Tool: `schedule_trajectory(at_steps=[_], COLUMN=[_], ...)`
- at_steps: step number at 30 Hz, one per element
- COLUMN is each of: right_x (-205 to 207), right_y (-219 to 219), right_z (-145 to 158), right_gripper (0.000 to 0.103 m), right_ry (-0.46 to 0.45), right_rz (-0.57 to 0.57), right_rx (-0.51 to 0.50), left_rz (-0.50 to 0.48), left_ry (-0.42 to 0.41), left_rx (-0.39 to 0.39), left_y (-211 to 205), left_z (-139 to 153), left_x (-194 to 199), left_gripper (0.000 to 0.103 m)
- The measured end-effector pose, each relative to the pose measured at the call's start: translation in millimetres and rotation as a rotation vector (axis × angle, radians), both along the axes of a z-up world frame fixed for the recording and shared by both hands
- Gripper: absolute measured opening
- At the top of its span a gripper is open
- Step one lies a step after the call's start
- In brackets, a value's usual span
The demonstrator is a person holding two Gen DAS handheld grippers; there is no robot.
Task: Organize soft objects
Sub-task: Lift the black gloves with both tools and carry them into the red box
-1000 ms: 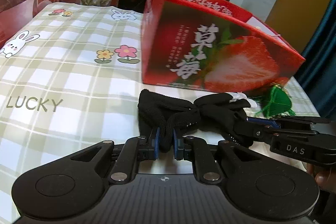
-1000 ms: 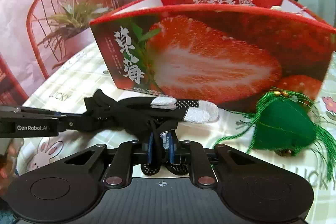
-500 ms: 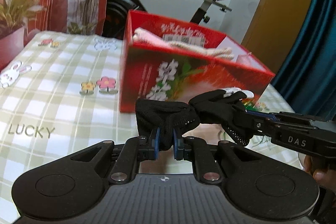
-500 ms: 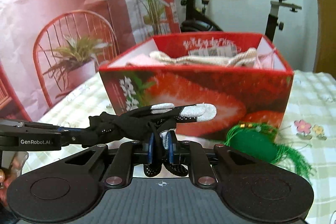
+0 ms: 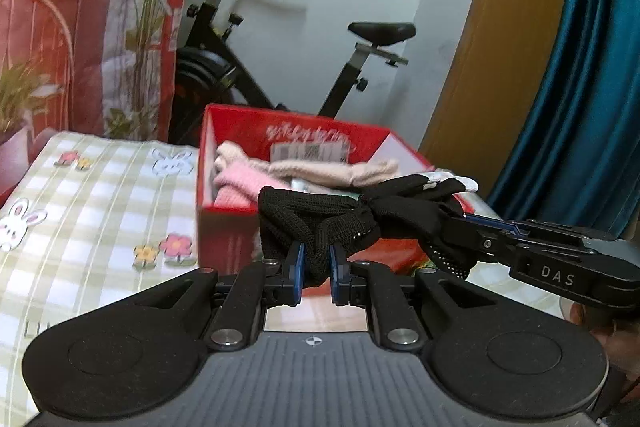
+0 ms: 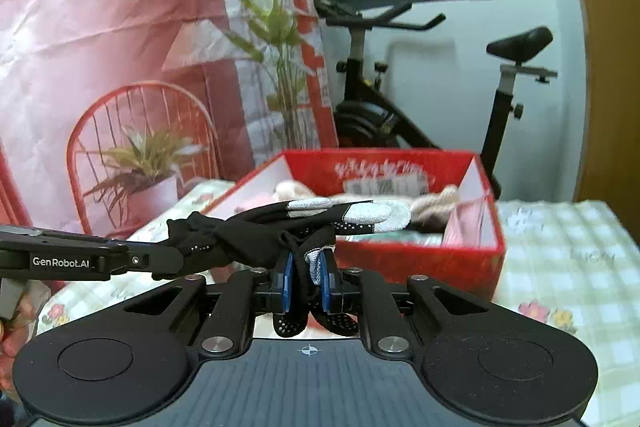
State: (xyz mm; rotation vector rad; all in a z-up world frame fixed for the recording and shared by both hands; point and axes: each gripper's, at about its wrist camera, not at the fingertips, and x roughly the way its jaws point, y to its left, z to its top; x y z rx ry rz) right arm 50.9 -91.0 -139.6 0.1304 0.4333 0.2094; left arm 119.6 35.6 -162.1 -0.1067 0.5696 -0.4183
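Note:
A pair of black knit gloves (image 5: 344, 219) with grey fingertips hangs in the air between both grippers, at the near rim of the red strawberry box (image 5: 224, 227). My left gripper (image 5: 316, 267) is shut on the cuff end. My right gripper (image 6: 306, 277) is shut on the other end of the gloves (image 6: 256, 231); it shows from the right in the left wrist view (image 5: 452, 231). The box (image 6: 420, 259) holds pink and beige knitted items (image 5: 248, 179).
The table has a green checked cloth (image 5: 100, 195) with rabbits and flowers. An exercise bike (image 6: 400, 115) stands behind the box. A red wire chair with a potted plant (image 6: 144, 155) is at the left. A blue curtain (image 5: 580, 67) hangs at the right.
Both grippers have lifted the gloves off the table, up to the box rim and closer to it. The inside of the box now shows. The green tassel ornament has dropped out of view.

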Motion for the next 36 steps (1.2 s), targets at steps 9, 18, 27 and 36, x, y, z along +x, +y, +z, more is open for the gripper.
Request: schedule_trajectory(at_steps=[9, 18, 27, 36], right_x=[32.2, 79.2, 138.4, 186.2], right_y=[-19.8, -32.0, -42.0, -44.2], right_z=[24.2, 29.6, 23.7, -1.2], right_gripper=[0.013, 0.013, 0.013, 0.013], right_ry=[-0.019, 0.001, 0.048, 0.155], right_rz=[-0.008, -0.015, -0.03, -0.031], right_rx=[-0.008, -0.02, -0.033, -0.048], left_rz=[-0.016, -0.017, 0.014, 0.014], left_ry=[-0.033, -0.024, 0.004, 0.096], left_rx=[-0.025, -0.017, 0.0, 0.048], left_y=[-9.4, -16.4, -21.7, -24.9], left_z=[21.5, 26.6, 25.5, 6.8], left_x=[29.0, 69.1, 121.2, 163.4], left_gripper=[0.014, 0.014, 0.014, 0.014])
